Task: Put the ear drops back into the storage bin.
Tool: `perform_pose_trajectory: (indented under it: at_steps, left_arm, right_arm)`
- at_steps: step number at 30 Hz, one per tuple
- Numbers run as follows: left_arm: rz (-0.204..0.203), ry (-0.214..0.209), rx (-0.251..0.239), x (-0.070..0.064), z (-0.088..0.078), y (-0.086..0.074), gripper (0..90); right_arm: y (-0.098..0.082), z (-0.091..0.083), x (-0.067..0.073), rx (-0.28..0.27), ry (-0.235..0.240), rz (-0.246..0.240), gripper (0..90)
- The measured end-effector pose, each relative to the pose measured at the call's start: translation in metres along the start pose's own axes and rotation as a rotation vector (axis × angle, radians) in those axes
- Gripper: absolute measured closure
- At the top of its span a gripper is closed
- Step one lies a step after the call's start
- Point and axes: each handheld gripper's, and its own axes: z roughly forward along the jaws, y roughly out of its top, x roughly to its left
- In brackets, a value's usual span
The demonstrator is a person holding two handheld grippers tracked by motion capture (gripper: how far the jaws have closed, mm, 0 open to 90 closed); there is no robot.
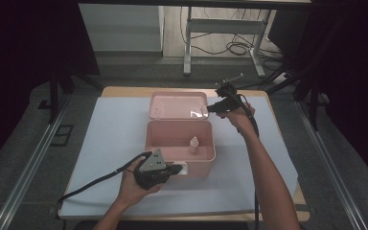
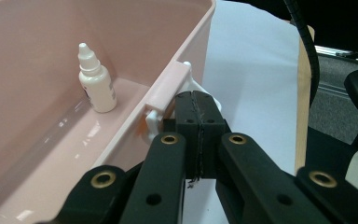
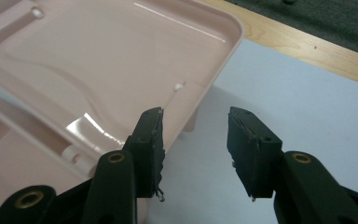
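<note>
Table [image 1: 124, 93] under pale sheet [image 1: 115, 134], dark room; left gripper [image 2: 196, 100] jaws pressed together; right gripper [image 3: 196, 140] jaws spread.

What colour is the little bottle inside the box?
White; the bottle shows best in the left gripper view.

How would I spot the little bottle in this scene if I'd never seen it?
Find the open pink box in the middle of the white-covered table, its lid lying flat behind it. The small white dropper bottle stands upright on the box floor, toward its right side. It is the one loose item in there, with a pointed cap.
</note>
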Motion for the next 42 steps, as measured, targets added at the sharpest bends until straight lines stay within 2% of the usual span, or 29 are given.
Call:
perform_pose_trajectory:
  at_steps: [12, 22, 34, 42]
  left_arm:
    - [0.003, -0.003, 0.000, 0.000, 0.000, 0.000, 90.0]
    - [0.001, -0.003, -0.002, 0.000, 0.000, 0.000, 90.0]
    - [0.001, -0.003, -0.002, 0.000, 0.000, 0.000, 90.0]
    - [0.000, -0.003, -0.003, 0.000, 0.000, 0.000, 90.0]
  right_arm:
    - [0.014, 0.018, -0.004, 0.012, -0.038, 0.022, 56.3]
    - [0.023, 0.031, -0.007, 0.006, -0.061, 0.065, 56.9]
    - [0.027, 0.047, -0.013, 0.021, -0.065, 0.091, 59.7]
    - [0.030, 0.056, -0.015, 0.038, -0.051, 0.101, 67.3]
